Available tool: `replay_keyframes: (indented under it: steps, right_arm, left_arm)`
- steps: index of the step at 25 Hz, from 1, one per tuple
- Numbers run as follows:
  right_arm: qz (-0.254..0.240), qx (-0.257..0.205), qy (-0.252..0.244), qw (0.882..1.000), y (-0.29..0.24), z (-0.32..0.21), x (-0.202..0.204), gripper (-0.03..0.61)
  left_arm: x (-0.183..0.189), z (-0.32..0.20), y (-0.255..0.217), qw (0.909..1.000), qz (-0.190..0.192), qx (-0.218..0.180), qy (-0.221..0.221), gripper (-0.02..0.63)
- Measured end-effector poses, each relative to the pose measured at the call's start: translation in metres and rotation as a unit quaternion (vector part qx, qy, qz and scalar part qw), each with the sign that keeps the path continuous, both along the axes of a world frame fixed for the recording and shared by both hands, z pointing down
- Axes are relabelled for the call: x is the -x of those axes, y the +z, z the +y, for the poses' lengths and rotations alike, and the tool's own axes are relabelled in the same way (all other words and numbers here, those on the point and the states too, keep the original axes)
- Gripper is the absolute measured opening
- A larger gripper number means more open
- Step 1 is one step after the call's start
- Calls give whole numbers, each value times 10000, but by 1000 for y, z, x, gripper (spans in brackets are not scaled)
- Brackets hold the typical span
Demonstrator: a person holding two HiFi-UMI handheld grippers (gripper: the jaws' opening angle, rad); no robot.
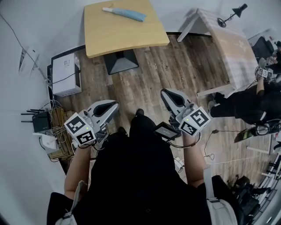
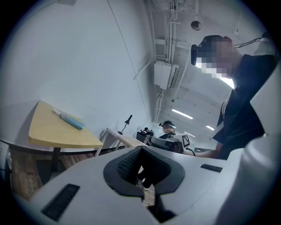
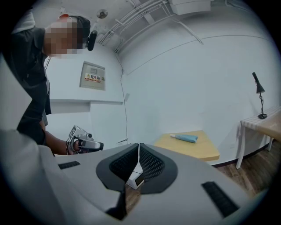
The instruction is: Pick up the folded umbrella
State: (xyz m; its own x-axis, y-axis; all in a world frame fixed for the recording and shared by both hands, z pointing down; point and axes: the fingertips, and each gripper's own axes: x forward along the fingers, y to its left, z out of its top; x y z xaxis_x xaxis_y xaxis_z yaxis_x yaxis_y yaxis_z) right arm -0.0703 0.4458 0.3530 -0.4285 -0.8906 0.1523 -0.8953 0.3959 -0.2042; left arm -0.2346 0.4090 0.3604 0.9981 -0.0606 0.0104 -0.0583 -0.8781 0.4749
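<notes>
The folded blue umbrella [image 1: 124, 13] lies on the far part of a yellow table [image 1: 127, 37], well ahead of both grippers. My left gripper [image 1: 115, 105] and right gripper [image 1: 163, 93] hang over the wooden floor in front of my body, both shut with nothing between the fingers. In the left gripper view the umbrella [image 2: 68, 117] shows far off to the left of the shut left gripper [image 2: 142, 148]. In the right gripper view the umbrella [image 3: 184, 138] rests on the table [image 3: 195, 151], beyond and right of the shut right gripper [image 3: 138, 145].
A white box [image 1: 66, 72] stands by the left wall, with a router [image 1: 41, 121] and cables near it. At the right stands a pale table [image 1: 230, 48] with a black lamp [image 1: 232, 13]. Another person [image 1: 246, 103] holding grippers is beside it.
</notes>
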Motion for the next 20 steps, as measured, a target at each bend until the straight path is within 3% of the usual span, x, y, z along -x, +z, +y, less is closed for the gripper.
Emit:
replay_keyframes:
  steps: [4, 20]
  right_arm:
    - [-264, -63, 30, 9996, 2, -17, -9, 20]
    - [-161, -391, -354, 9985, -16, -140, -100, 20]
  left_arm:
    - [-13, -14, 7, 9999, -63, -47, 63, 11]
    - [-101, -114, -12, 9985, -410, -224, -290, 11]
